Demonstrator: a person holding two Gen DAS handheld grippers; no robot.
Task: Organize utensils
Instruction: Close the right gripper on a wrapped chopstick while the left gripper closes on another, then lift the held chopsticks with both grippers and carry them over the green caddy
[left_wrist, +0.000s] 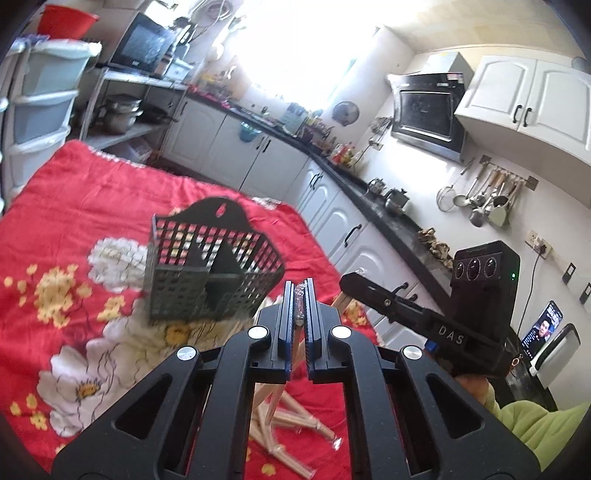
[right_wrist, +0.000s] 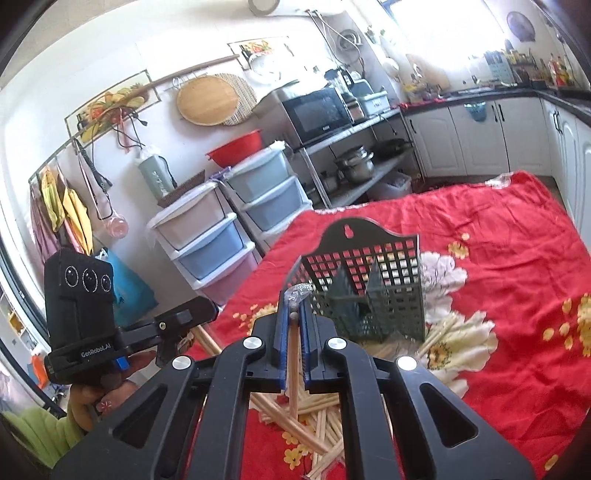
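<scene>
A dark green mesh utensil basket (left_wrist: 210, 273) (right_wrist: 373, 291) with dividers stands upright on the red floral cloth. My left gripper (left_wrist: 300, 286) is shut on a plastic-wrapped pair of wooden chopsticks (left_wrist: 280, 380), which hangs down below the jaws, just in front of the basket. My right gripper (right_wrist: 296, 295) is shut on another wrapped wooden chopstick pair (right_wrist: 293, 373), close to the basket's near left corner. Each gripper also shows in the other's view, right gripper (left_wrist: 349, 282) and left gripper (right_wrist: 208, 308), both held by hands. A pile of loose chopsticks (right_wrist: 321, 421) (left_wrist: 295, 424) lies on the cloth beneath.
The red floral cloth (right_wrist: 498, 229) (left_wrist: 74, 192) covers the table. Stacked plastic drawers (right_wrist: 210, 236) and a metal shelf with pots and a microwave (right_wrist: 317, 110) stand beyond its far edge. A black counter with white cabinets (left_wrist: 332, 195) runs along the right side.
</scene>
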